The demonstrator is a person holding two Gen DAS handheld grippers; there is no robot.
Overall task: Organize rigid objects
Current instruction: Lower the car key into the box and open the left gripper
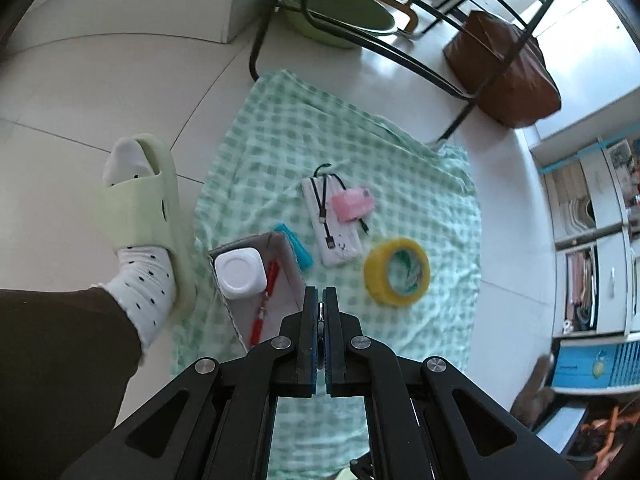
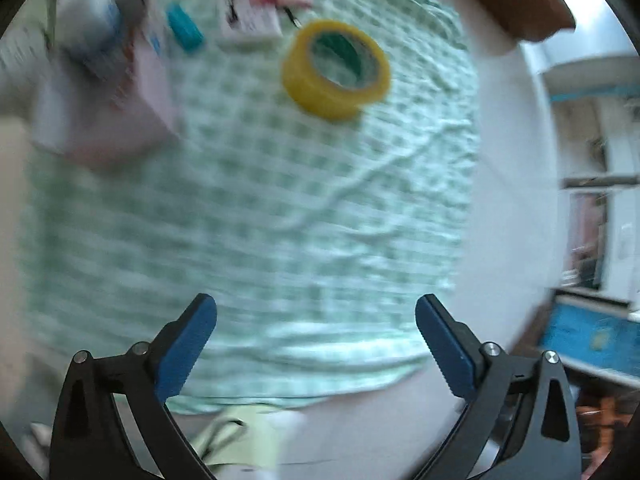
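Now left tool (image 1: 319, 300) closed, right tool (image 2: 316, 320) wide, empty

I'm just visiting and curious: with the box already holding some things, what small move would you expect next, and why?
Probably the right gripper drops toward the yellow tape roll. Its jaws stand wide and empty, the roll lies loose on the checked cloth outside the box, and the left gripper is shut.

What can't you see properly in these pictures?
- Right wrist view: the box and the white bottle are smeared by motion blur, so the box's contents cannot be told.
- Left wrist view: the shut left gripper covers the box's near corner and part of the red pen.
- Left wrist view: the pink thing on the power bank is too small and blurry to name.
- Left wrist view: the teal thing sits partly behind the box wall.
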